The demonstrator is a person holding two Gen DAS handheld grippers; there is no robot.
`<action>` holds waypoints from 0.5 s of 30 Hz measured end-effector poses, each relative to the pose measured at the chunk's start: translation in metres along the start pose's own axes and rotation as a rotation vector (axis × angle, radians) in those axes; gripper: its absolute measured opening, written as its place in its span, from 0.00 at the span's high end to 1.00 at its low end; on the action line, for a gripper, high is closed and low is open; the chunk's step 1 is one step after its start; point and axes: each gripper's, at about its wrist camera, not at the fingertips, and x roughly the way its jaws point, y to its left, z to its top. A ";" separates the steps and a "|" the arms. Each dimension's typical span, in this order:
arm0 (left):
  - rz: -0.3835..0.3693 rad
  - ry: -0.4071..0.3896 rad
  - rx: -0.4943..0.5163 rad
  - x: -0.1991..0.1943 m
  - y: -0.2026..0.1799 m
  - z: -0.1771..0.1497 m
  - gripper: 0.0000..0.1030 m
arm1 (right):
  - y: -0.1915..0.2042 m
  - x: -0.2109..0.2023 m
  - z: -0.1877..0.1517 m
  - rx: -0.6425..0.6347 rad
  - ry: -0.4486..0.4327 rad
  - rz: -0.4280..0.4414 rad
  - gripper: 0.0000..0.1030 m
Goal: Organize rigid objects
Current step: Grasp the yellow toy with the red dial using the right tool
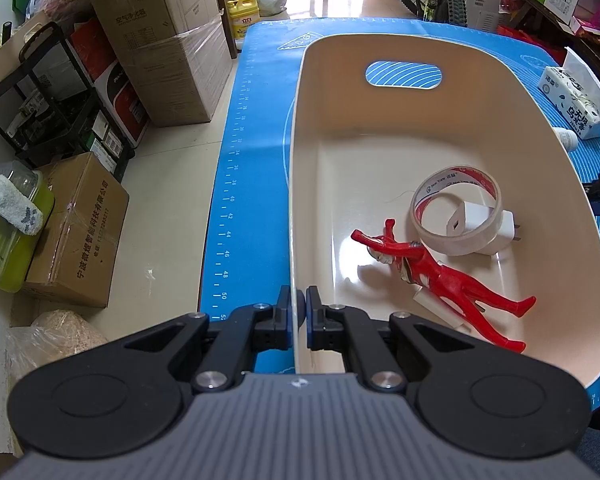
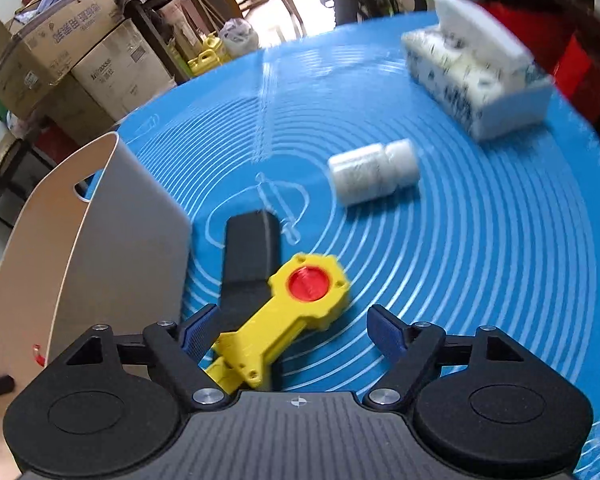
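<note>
My left gripper (image 1: 301,307) is shut on the near left rim of a cream plastic bin (image 1: 380,92). Inside the bin lie a red toy figure (image 1: 440,276), a roll of tape (image 1: 456,216) and a white charger plug (image 1: 500,226). My right gripper (image 2: 292,332) is open above the blue mat (image 2: 480,260). A yellow toy tool with a red centre (image 2: 296,304) lies between its fingers, over a black block (image 2: 250,256). A white bottle (image 2: 374,174) lies on its side further out. The bin's outer wall (image 2: 112,248) stands at the left.
A tissue pack (image 2: 480,80) sits at the mat's far right; it also shows in the left wrist view (image 1: 576,100). Cardboard boxes (image 1: 172,56), a black rack (image 1: 52,92) and a green container (image 1: 8,236) stand on the floor left of the table.
</note>
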 end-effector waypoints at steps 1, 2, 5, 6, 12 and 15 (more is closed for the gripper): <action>0.000 0.000 0.001 0.000 0.000 0.000 0.92 | 0.002 0.003 0.000 0.001 0.005 0.001 0.20; 0.000 -0.001 0.000 0.000 0.000 -0.001 0.92 | 0.004 0.007 0.000 0.001 0.008 -0.002 0.20; -0.001 -0.002 -0.002 0.000 0.000 -0.001 0.92 | 0.008 0.019 0.000 0.022 0.028 0.006 0.20; -0.001 -0.002 -0.002 0.000 0.000 -0.001 0.92 | 0.008 0.022 -0.001 0.036 0.035 0.009 0.18; -0.005 -0.001 0.000 0.000 0.001 -0.001 0.92 | 0.001 0.019 -0.001 0.075 0.006 0.042 0.52; -0.005 -0.002 0.000 0.000 0.001 -0.002 0.92 | -0.008 0.016 -0.004 0.087 0.007 0.072 0.54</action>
